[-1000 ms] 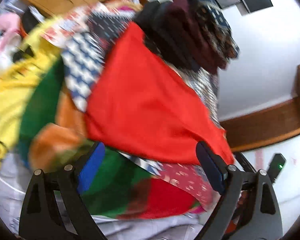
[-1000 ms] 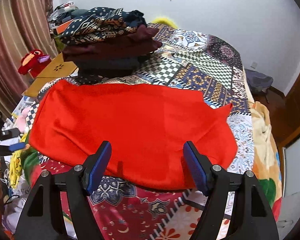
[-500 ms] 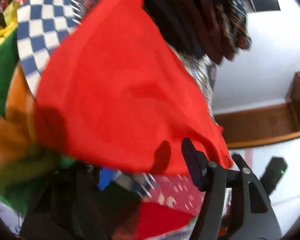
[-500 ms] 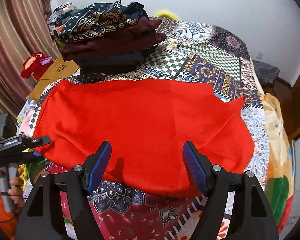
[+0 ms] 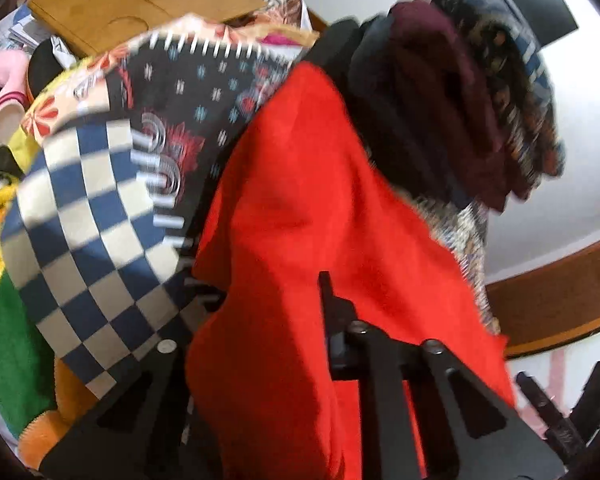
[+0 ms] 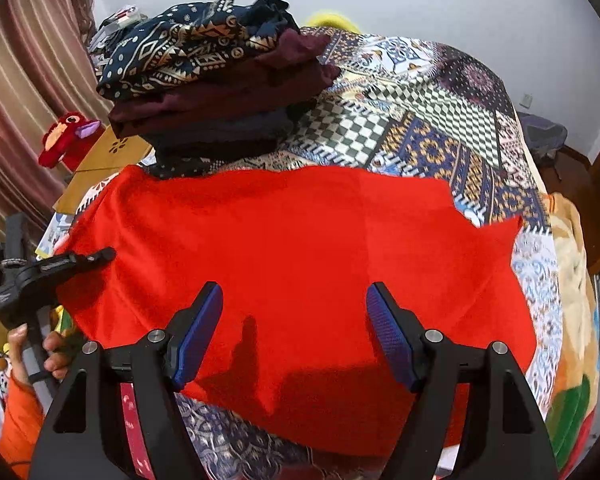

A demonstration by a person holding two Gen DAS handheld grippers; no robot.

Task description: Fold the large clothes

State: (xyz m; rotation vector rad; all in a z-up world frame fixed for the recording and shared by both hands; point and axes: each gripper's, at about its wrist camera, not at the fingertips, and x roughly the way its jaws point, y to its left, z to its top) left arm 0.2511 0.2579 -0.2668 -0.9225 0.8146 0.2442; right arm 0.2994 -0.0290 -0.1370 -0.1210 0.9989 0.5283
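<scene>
Red cloth [image 6: 300,264] lies spread on the bed [image 6: 440,128]. The left gripper [image 5: 260,320] has just been closing and pinches its left edge; the right gripper [image 6: 294,332] hangs spread above the near edge. The grasping step seems half done; next, the right should clamp that edge.

right gripper [image 6: 294,332]: black frame, blue textured pads, silver screws
left gripper [image 5: 260,344]: same black frame
sleeve [image 6: 18,420]: orange
</scene>
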